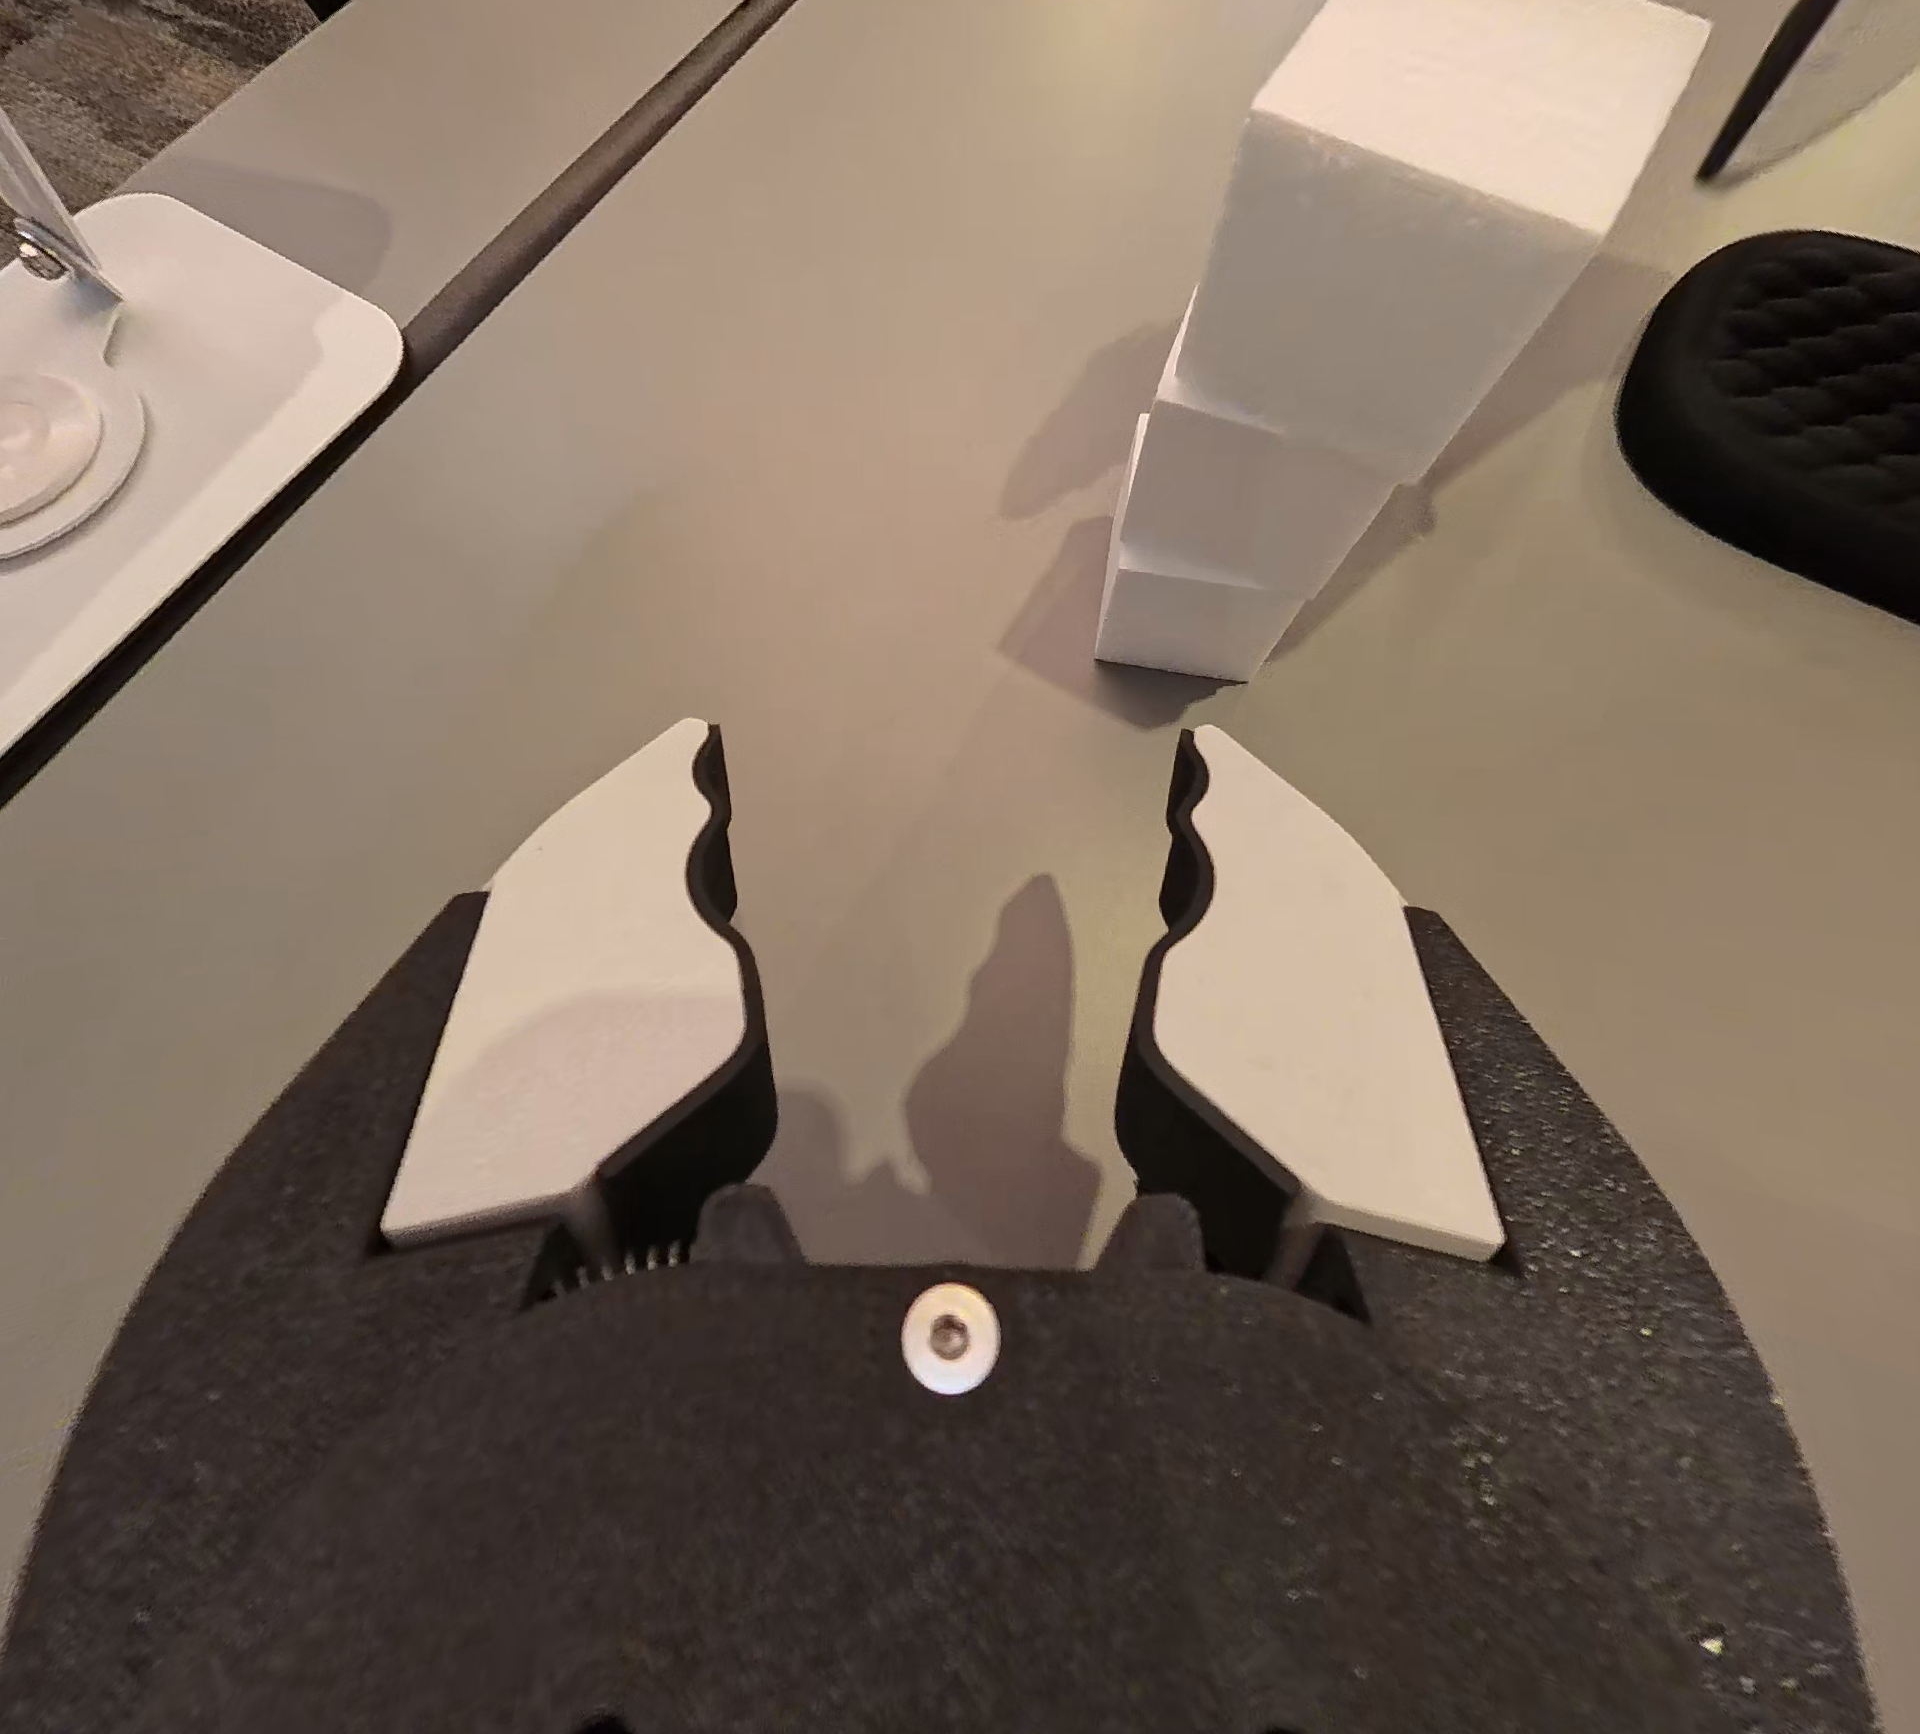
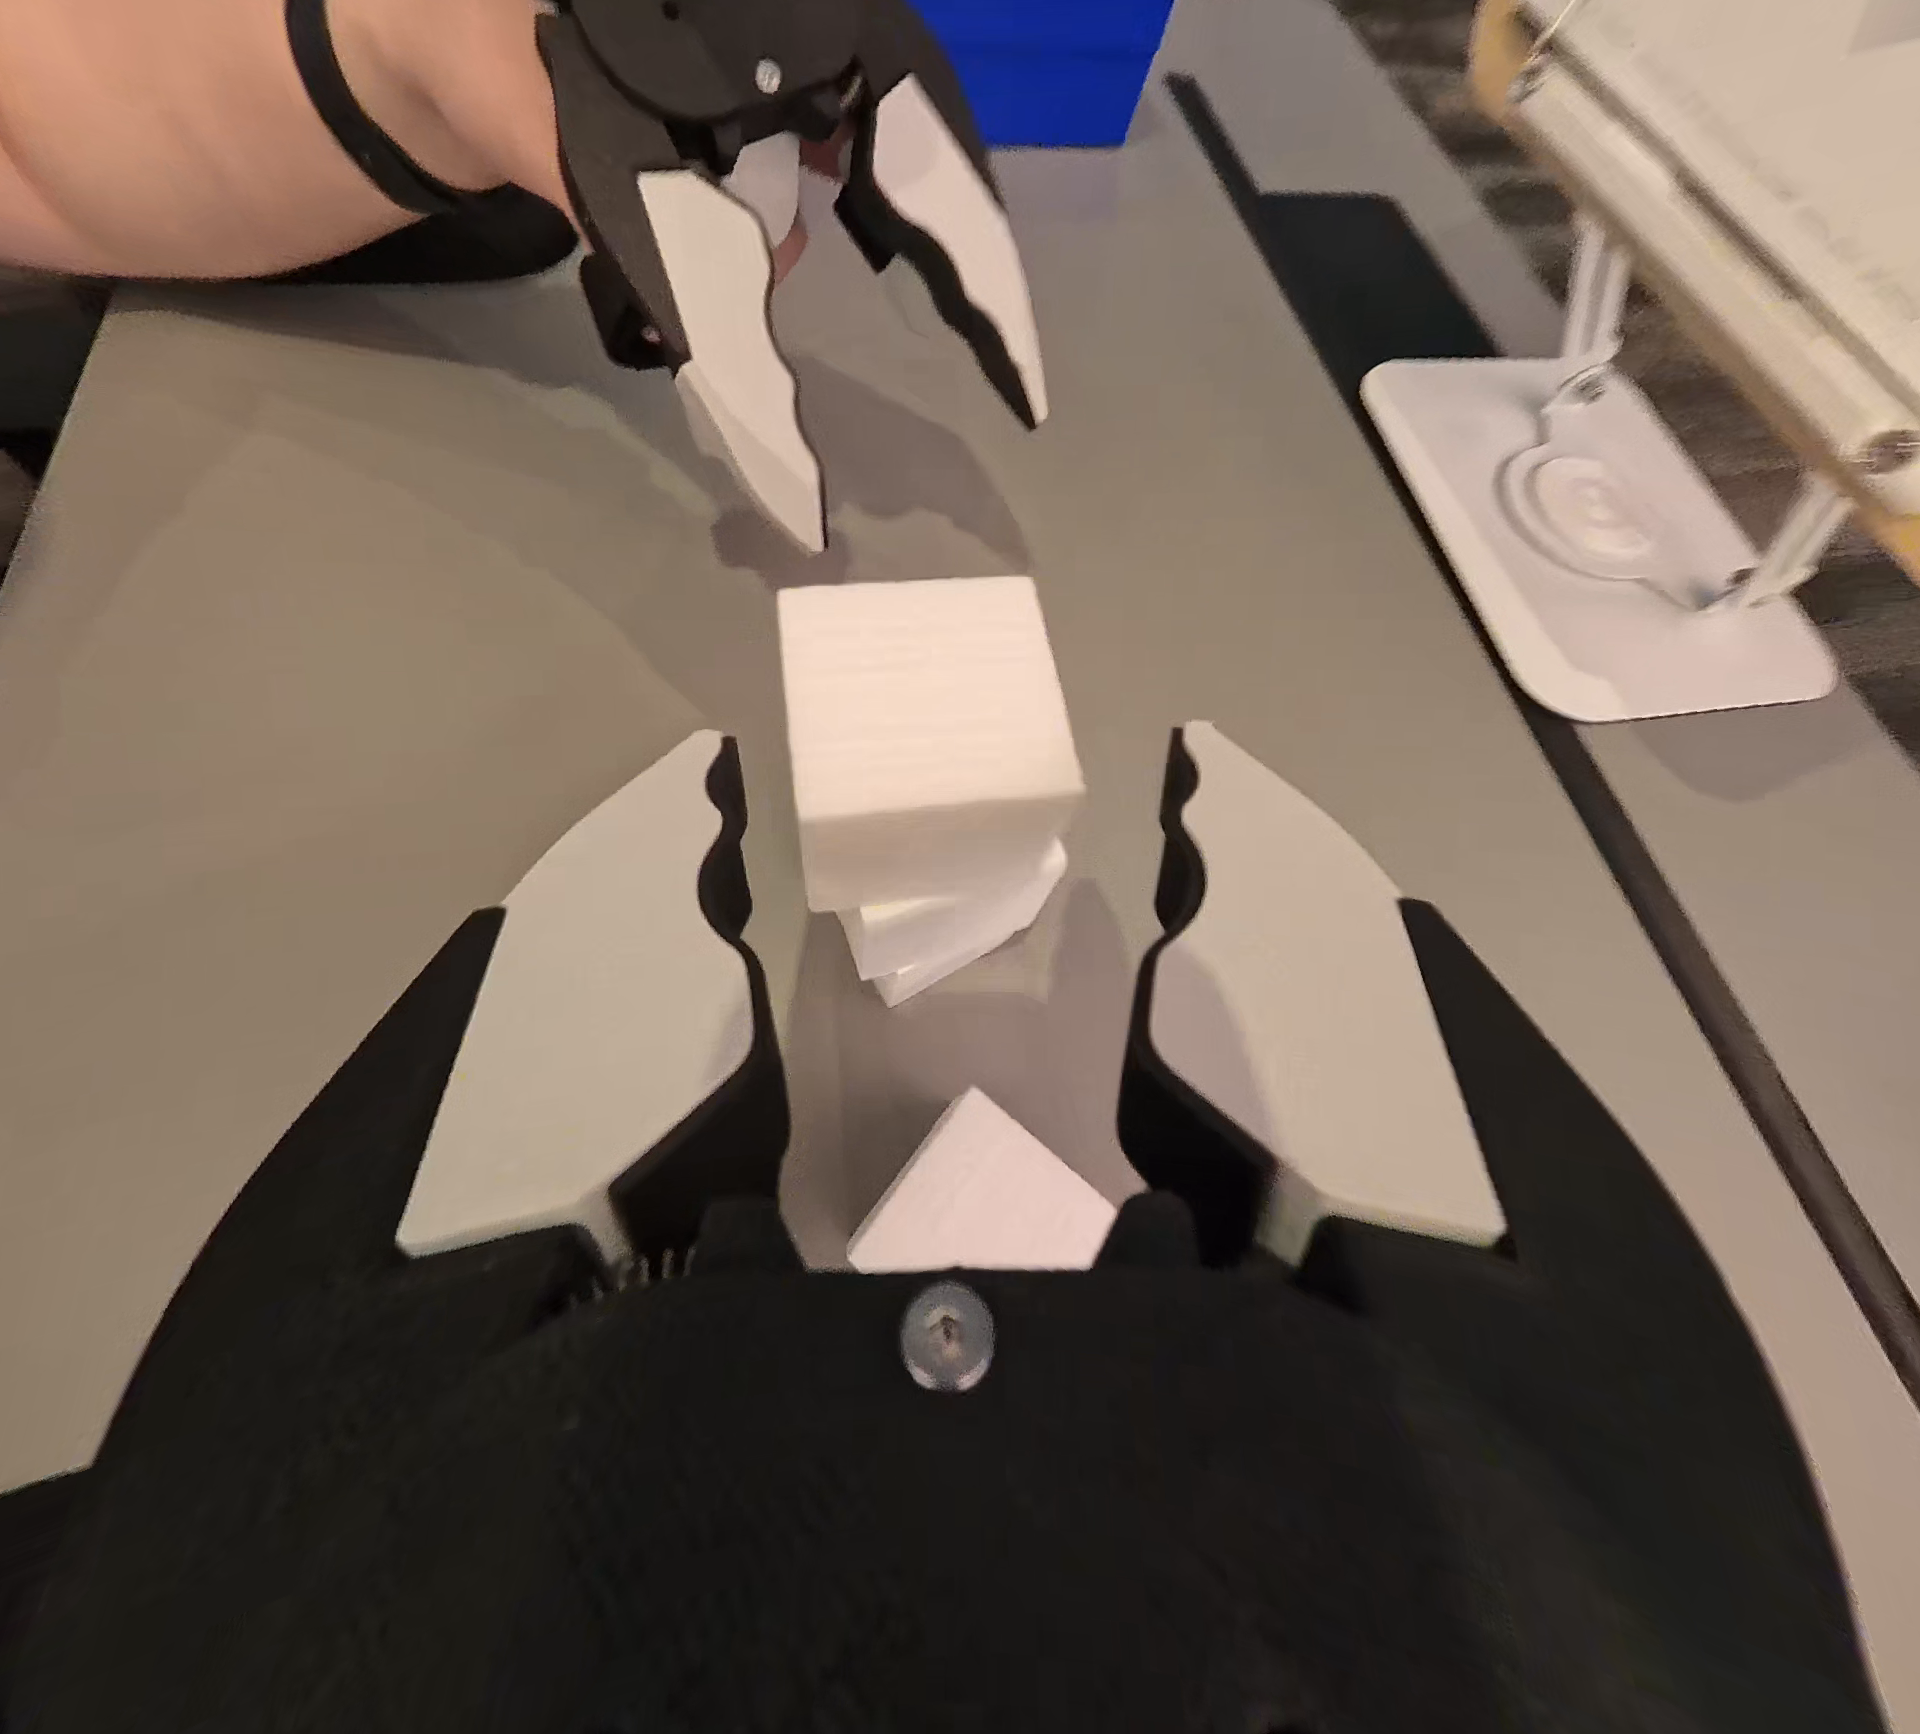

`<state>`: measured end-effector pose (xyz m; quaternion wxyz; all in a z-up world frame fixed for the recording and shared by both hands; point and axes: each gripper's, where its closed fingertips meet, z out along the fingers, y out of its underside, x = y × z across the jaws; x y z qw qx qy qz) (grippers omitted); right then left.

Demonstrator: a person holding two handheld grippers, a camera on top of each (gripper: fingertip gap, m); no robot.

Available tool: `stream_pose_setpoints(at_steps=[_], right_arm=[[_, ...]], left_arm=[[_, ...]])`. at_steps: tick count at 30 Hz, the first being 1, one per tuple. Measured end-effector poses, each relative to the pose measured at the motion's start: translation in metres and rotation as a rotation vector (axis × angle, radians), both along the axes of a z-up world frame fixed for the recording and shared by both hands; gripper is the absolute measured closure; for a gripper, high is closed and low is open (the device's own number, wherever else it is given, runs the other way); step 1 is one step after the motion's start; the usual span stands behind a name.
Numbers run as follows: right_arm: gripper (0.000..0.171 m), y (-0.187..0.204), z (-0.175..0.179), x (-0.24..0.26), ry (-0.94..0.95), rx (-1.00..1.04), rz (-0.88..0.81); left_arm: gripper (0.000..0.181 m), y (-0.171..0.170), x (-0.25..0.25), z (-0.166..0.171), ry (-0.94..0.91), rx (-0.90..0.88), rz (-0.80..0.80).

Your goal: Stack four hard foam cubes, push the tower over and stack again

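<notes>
Here we have a tower [image 2: 925, 749] of foam cubes standing upright mid-desk [image 1: 727, 437], its layers slightly twisted, with one loose cube [image 2: 982, 1206] lying just under our right gripper [image 2: 945, 739]. Both claws gape wide and hold nothing. The right gripper looks down over the tower's top; the left gripper [image 1: 951, 734] sits beside its base. We judge the right nearer the loose cube.

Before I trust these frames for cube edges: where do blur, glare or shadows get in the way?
Left wrist view: foam tower sharp, several soft shadows on the glossy table, corners smeared. Right wrist view: motion blur on the left gripper and white stand; top cube readable, lower ones washed out.
</notes>
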<state>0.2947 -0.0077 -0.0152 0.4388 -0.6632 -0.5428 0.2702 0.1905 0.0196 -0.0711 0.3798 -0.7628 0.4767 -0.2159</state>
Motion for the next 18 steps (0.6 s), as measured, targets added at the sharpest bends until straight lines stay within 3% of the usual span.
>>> stream_pose_setpoints(at_steps=[3, 7, 12, 13, 14, 18], right_arm=[[0.09, 0.005, -0.002, 0.033, 0.084, 0.009, -0.139], [0.088, 0.012, -0.041, 0.075, 0.064, -0.049, -0.45], [0.089, 0.002, -0.103, 0.086, -0.127, -0.173, -0.593], [0.101, 0.0, -0.108, 0.086, -0.133, -0.203, -0.592], [0.116, -0.002, -0.109, 0.084, -0.114, -0.237, -0.584], [0.116, -0.004, -0.074, 0.08, 0.005, -0.289, -0.543]], left_arm=[[0.1, 0.0, -0.001, 0.004, -0.009, 0.004, 0.002], [0.102, -0.001, -0.001, 0.012, -0.042, 0.001, -0.002], [0.102, -0.001, -0.002, 0.016, -0.053, -0.005, -0.004], [0.102, -0.001, -0.002, 0.016, -0.053, -0.004, -0.004], [0.102, -0.002, -0.003, 0.016, -0.055, -0.002, -0.004], [0.103, 0.0, -0.007, 0.02, -0.074, -0.005, 0.002]])
